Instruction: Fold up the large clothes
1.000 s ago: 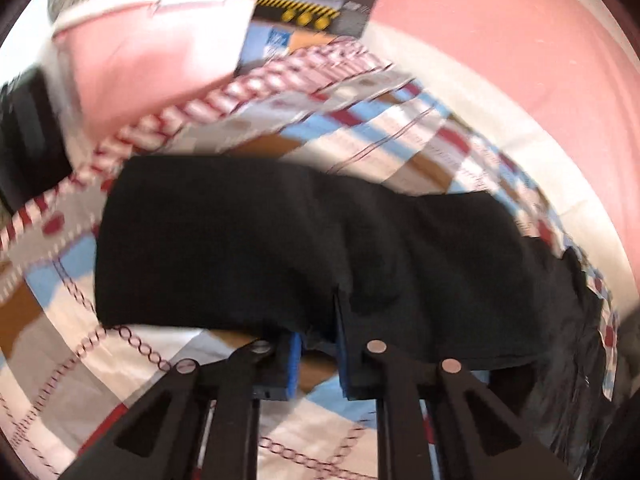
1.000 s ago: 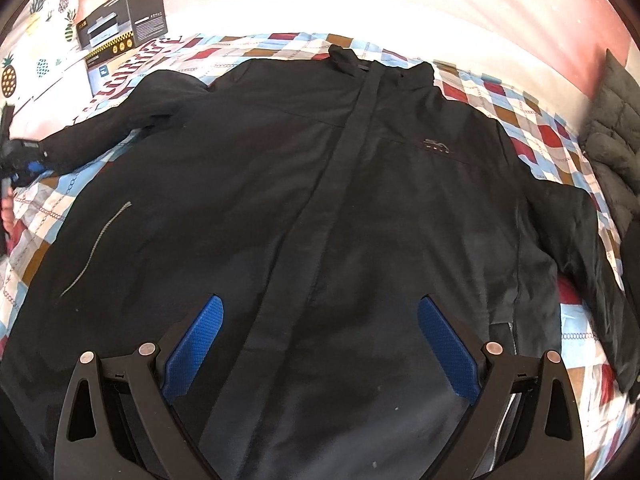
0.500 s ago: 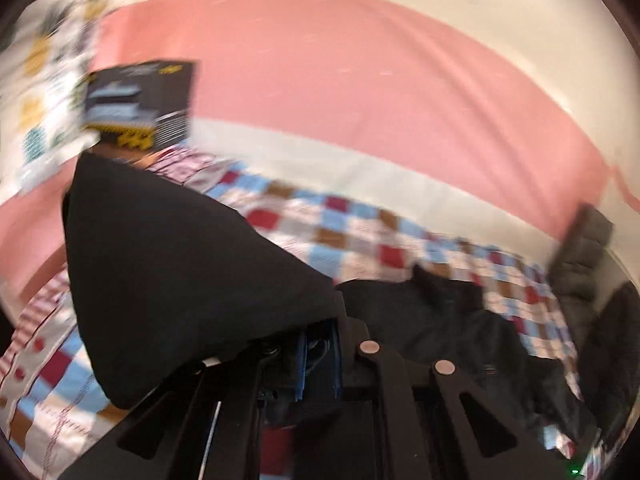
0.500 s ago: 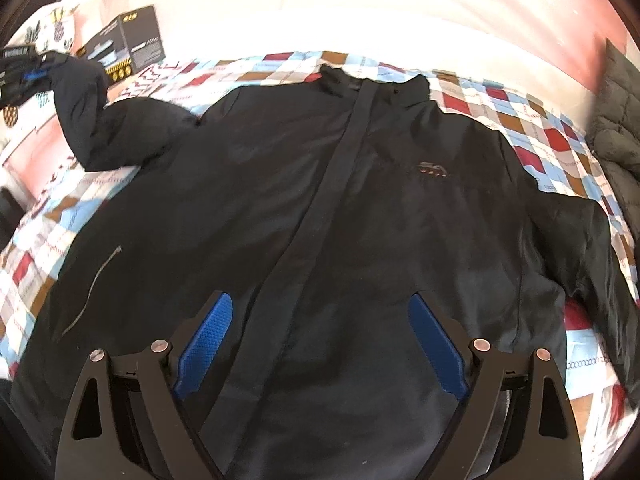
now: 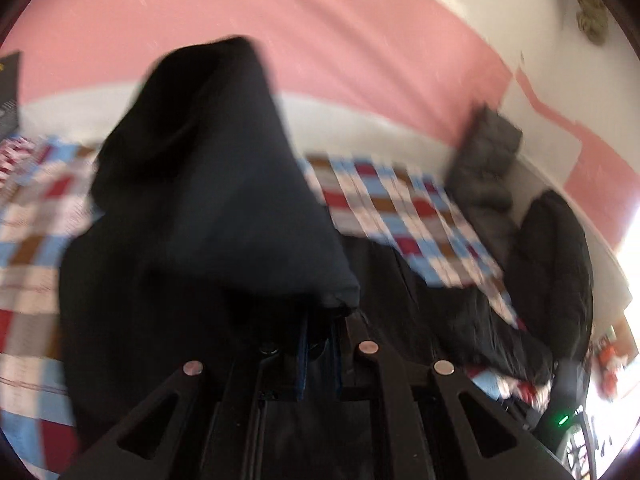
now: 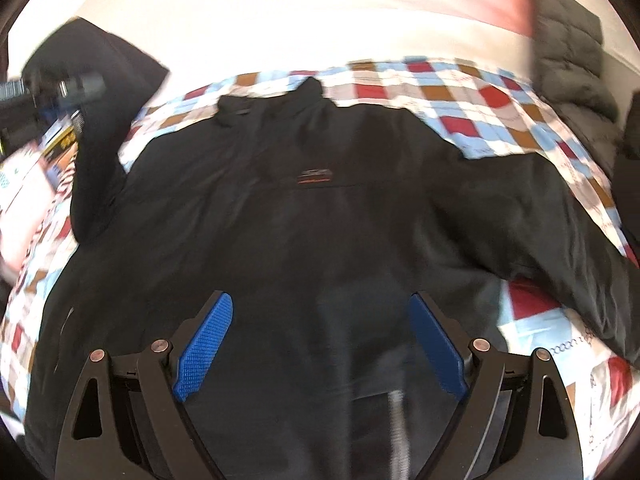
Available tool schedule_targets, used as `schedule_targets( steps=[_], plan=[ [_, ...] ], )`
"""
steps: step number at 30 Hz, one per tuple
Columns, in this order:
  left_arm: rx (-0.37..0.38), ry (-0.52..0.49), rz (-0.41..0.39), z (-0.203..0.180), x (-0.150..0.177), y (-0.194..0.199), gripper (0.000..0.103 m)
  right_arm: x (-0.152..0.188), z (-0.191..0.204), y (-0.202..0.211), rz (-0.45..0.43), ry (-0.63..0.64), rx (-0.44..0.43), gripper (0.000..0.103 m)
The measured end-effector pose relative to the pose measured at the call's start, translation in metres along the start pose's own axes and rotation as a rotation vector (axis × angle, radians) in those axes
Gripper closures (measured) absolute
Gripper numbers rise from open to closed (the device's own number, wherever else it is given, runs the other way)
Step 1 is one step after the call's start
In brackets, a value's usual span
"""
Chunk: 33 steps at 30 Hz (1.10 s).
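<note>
One black jacket (image 6: pixel 320 220) is lying spread front-up across the checked bedspread (image 6: pixel 460 100). At ten o'clock my left tongs (image 5: pixel 318 334) are clamping its lifted sleeve (image 5: pixel 224 184); my right tongs (image 6: pixel 320 344) are hovering wide, gripping nothing.

checkered quilt (image 6: pixel 460 92) on bed | grey padded garment (image 6: pixel 572 56) against pink wall (image 5: pixel 320 32)

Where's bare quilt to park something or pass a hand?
Bare checkered quilt: the strip beyond the black jacket collar, and the patch below its spread sleeve. Crowded: centre, and right edge by the grey puffer.
</note>
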<state>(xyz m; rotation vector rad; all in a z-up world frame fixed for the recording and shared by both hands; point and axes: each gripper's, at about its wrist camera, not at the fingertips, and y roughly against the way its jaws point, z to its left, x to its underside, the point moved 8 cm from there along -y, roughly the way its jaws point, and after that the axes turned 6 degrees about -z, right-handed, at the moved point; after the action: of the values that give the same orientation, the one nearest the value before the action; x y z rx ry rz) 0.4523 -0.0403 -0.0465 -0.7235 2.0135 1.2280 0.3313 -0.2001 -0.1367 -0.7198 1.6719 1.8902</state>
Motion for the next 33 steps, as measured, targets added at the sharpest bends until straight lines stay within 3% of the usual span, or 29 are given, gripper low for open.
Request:
schedule_targets(
  steps=[4,10,13,19,22,23,27,30,33],
  plan=[
    [0.018,-0.001,0.11,-0.015,0.043,-0.046,0.094,0.003,-0.024,-0.007,0.012,-0.064,0.01,0.014],
    [0.043,-0.029,0.218,-0.028,0.084,-0.075,0.092,0.01,-0.045,-0.015,0.03,-0.128,-0.004,0.014],
    [0.08,0.008,0.262,-0.029,0.09,-0.073,0.091,0.01,-0.053,-0.016,0.03,-0.172,-0.022,0.014],
    [0.172,0.068,0.246,-0.022,0.077,-0.026,0.081,-0.004,-0.053,-0.023,0.022,-0.28,-0.135,0.014],
    [0.204,0.07,0.253,-0.015,0.076,-0.005,0.053,-0.012,-0.044,-0.031,0.036,-0.353,-0.218,0.013],
    [0.226,0.079,0.251,-0.012,0.076,-0.002,0.032,-0.014,-0.042,-0.034,0.04,-0.374,-0.239,0.014],
    [0.278,0.109,0.254,0.004,0.079,0.019,0.029,-0.015,-0.039,-0.041,0.049,-0.487,-0.326,0.013],
    [0.213,0.126,0.203,0.038,0.072,0.036,0.029,-0.009,-0.049,-0.039,0.04,-0.535,-0.318,0.013],
    [0.065,0.173,0.135,0.092,0.059,0.048,0.029,-0.007,-0.06,-0.034,0.015,-0.608,-0.343,0.013]
  ],
)
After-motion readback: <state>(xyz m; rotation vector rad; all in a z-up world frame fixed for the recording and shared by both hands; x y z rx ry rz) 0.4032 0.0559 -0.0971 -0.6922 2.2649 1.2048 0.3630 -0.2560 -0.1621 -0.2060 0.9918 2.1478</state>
